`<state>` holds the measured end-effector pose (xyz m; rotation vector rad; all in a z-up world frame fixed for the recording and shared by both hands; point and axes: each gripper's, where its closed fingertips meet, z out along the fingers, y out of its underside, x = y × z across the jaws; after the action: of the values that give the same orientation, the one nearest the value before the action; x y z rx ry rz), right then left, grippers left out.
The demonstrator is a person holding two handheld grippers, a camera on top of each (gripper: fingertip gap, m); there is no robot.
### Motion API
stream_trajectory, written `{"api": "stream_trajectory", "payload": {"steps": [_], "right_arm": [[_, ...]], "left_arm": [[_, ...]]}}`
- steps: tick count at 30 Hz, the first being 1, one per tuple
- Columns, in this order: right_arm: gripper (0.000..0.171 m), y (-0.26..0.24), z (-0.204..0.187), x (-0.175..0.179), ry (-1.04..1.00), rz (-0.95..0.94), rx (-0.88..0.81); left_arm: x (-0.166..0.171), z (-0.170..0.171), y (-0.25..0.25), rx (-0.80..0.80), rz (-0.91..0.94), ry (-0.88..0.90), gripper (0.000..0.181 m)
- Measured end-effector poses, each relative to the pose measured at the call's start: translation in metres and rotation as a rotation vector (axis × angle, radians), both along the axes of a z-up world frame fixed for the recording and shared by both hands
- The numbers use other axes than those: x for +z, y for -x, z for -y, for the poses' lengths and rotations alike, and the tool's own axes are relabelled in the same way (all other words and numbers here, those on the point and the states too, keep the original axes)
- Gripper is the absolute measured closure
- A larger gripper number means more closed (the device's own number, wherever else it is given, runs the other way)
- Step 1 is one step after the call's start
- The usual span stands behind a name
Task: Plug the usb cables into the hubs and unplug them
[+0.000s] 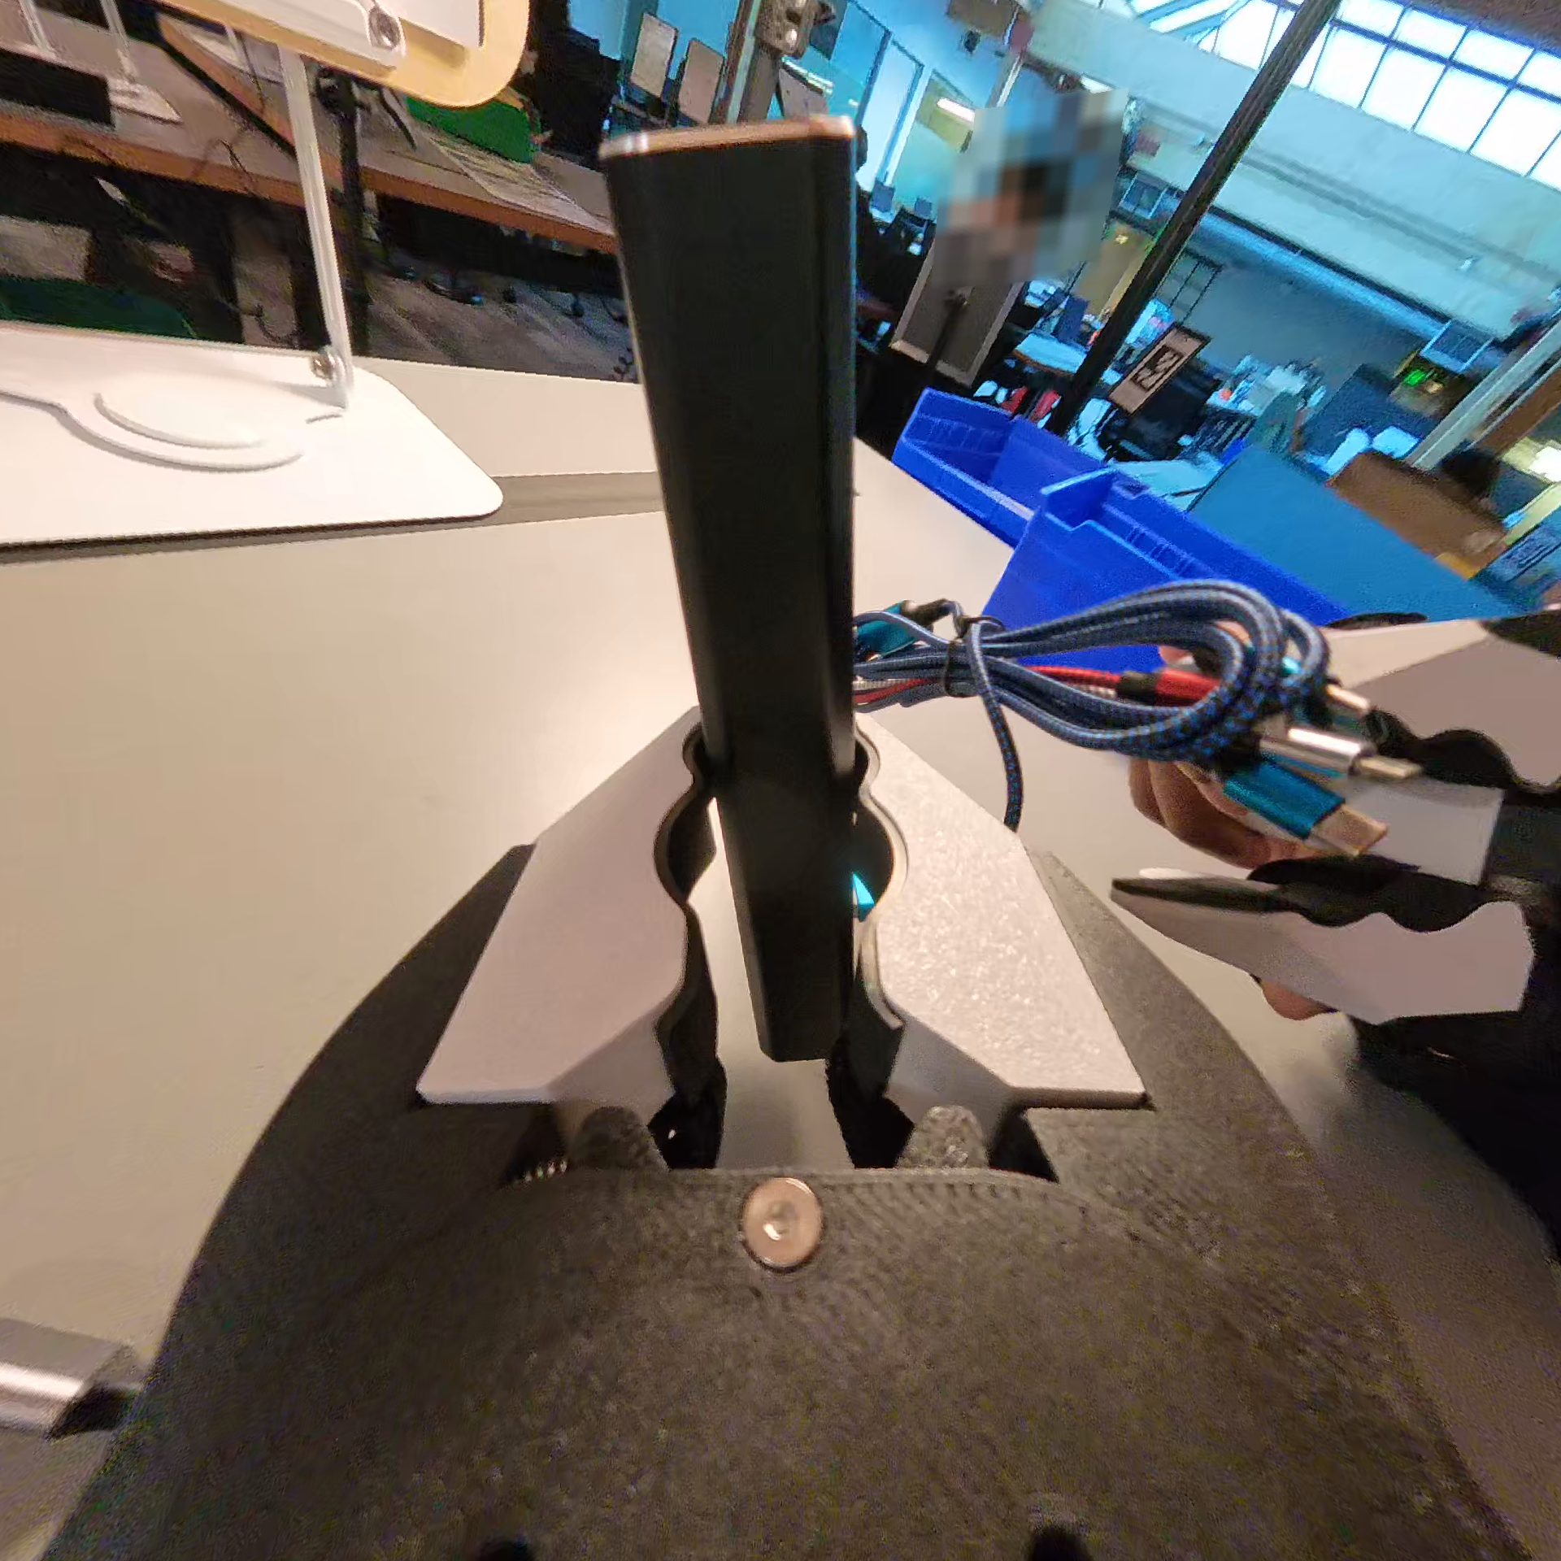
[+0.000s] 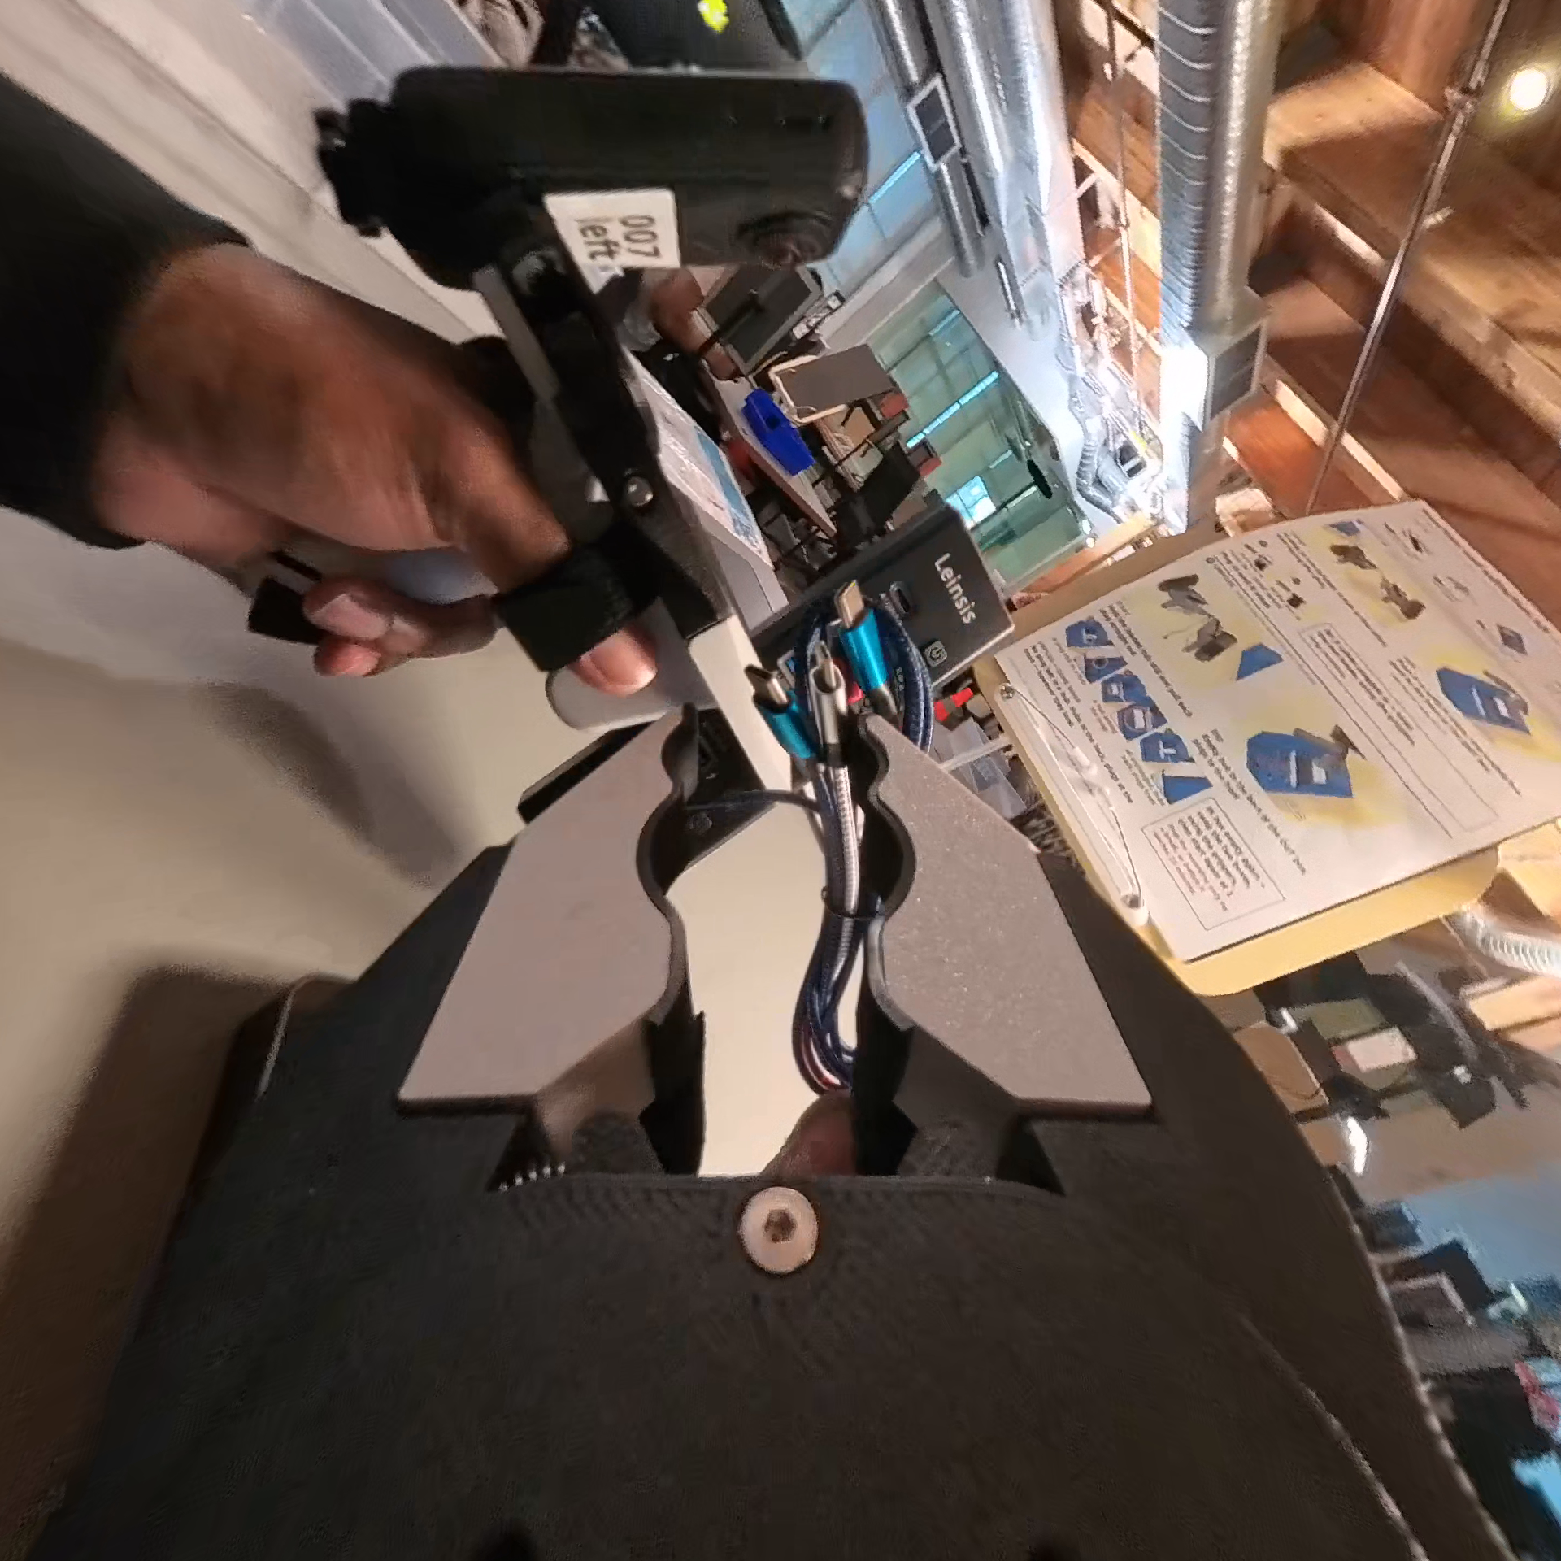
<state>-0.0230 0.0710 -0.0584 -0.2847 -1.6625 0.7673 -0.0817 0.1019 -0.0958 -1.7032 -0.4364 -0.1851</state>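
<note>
My left gripper is shut on a long black USB hub and holds it upright above the white table. In the right wrist view the hub shows its port side, close in front of my right gripper. That gripper's jaws stand apart. A tied bundle of blue braided USB cables lies in the gap against the right finger, with teal and silver plugs pointing at the hub. A fingertip shows behind the bundle. The bundle also shows in the left wrist view.
A white stand with a flat base sits at the table's far left. Blue bins stand at the far right edge. A printed instruction sheet on a board is behind the hub. A silver object lies near left. Left tips to right tips: about 7 centimetres. Between my left fingertips and the silver object there is roughly 15 centimetres.
</note>
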Motion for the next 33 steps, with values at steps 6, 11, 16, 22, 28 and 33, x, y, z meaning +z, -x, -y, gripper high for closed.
{"api": "stream_trajectory", "payload": {"steps": [6, 11, 16, 22, 28, 33], "right_arm": [[0.137, -0.024, 0.005, -0.007, -0.091, 0.08, 0.144], [0.137, -0.033, 0.001, -0.017, -0.121, 0.157, 0.182], [0.137, -0.039, -0.013, -0.019, -0.073, 0.204, 0.195], [0.139, -0.05, -0.051, -0.007, 0.049, 0.207, 0.173], [0.154, -0.048, -0.062, -0.013, 0.049, 0.183, 0.163], [0.15, -0.035, -0.039, -0.02, -0.065, 0.082, 0.152]], "left_arm": [[0.003, 0.004, 0.007, -0.01, 0.131, -0.066, 0.153], [0.002, 0.004, 0.007, -0.018, 0.144, -0.068, 0.153], [0.01, 0.007, 0.008, -0.019, 0.147, -0.099, 0.153], [0.018, 0.012, 0.014, -0.013, 0.164, -0.138, 0.153], [0.02, 0.012, 0.013, -0.036, 0.227, -0.178, 0.153], [0.019, 0.009, 0.007, -0.068, 0.266, -0.19, 0.153]]}}
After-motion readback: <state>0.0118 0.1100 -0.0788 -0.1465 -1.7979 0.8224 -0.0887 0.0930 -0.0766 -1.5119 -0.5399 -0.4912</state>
